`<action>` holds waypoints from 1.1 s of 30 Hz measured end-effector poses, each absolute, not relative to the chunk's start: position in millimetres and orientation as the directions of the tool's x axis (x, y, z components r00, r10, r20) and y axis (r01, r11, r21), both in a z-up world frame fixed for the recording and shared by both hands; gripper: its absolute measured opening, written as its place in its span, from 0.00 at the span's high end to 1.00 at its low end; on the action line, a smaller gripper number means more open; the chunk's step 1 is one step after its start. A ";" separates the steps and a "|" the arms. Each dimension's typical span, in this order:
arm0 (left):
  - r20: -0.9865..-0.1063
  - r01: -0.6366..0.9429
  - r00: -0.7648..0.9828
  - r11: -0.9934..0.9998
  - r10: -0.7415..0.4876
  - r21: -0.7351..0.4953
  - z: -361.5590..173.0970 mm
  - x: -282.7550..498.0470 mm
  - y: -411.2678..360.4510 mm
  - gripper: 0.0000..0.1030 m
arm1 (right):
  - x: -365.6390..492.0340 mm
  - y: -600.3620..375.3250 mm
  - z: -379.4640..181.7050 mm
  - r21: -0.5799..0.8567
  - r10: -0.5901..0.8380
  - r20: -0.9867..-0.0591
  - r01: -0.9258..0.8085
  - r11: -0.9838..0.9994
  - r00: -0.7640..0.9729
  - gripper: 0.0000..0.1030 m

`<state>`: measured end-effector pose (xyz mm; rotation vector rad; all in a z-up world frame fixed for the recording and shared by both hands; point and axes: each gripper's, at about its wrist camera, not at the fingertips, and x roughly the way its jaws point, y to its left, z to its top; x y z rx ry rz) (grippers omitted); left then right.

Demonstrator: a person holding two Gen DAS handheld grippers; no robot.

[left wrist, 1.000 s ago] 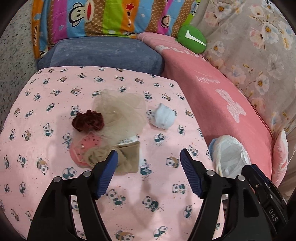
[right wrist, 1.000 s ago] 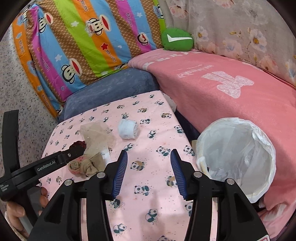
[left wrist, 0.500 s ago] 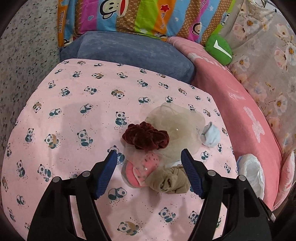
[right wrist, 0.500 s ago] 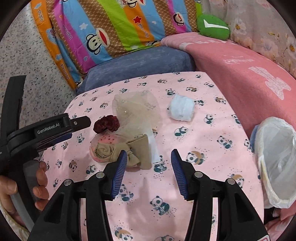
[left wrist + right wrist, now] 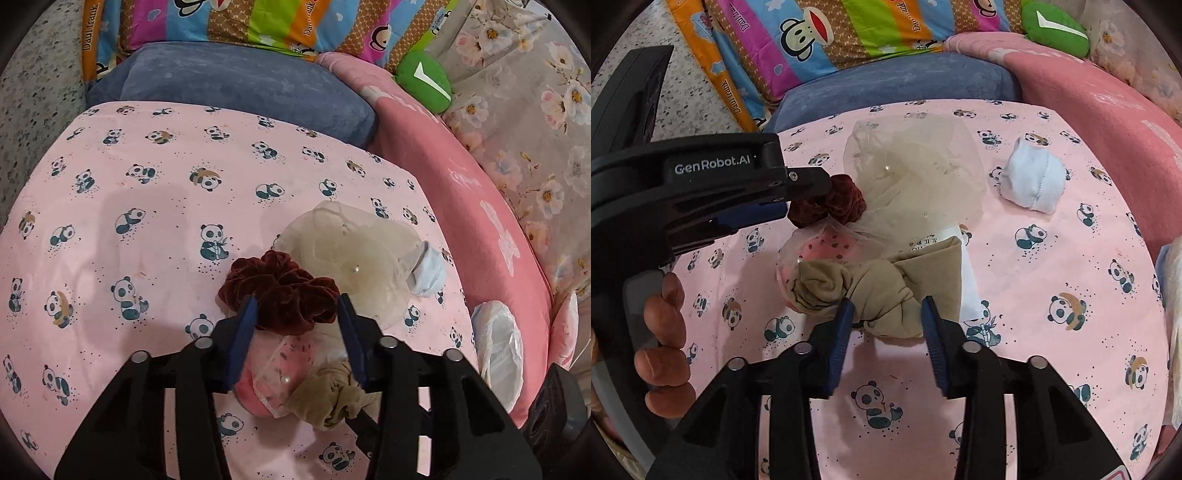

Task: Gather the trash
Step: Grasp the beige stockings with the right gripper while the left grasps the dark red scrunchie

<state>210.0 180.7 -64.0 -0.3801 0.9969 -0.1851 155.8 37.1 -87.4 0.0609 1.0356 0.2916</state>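
I count on the panda sheet (image 5: 1052, 369): 1 dark red scrunchie (image 5: 280, 291) | 1 sheer beige net (image 5: 916, 173) | 1 knotted tan stocking (image 5: 882, 291) | 1 pink speckled piece (image 5: 827, 247) (mostly covered) | 1 pale blue sock ball (image 5: 1032, 182) near its right edge | 1 white bag (image 5: 498, 350) off that edge.

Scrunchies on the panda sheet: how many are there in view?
1. The dark red scrunchie lies between the left tongs, beside the sheer beige fabric. Others may be hidden under that pile.

scrunchie (image 5: 280, 291) left of net (image 5: 347, 258); sock (image 5: 428, 269) right.
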 end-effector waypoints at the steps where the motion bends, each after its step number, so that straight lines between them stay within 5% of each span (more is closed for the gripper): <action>1: -0.783 -0.015 0.528 0.918 -0.330 -0.397 -65.9 210.9 179.9 0.74 | 155.9 37.4 -89.5 0.189 0.269 -0.841 -0.211 0.959 0.470 0.73; 3: -0.777 -0.001 0.524 0.912 -0.348 -0.409 -67.2 211.0 178.7 0.91 | 155.2 37.6 -91.4 0.189 0.271 -0.842 -0.215 0.958 0.467 0.86; 6: -0.769 0.005 0.534 0.911 -0.352 -0.413 -64.1 207.8 177.2 1.00 | 153.4 35.6 -89.2 0.183 0.267 -0.840 -0.217 0.959 0.473 0.96; 33: -0.655 0.217 0.613 0.891 -0.442 -0.399 46.0 147.2 81.8 1.00 | 95.1 -94.4 20.7 0.240 0.191 -0.667 -0.036 0.970 0.720 0.97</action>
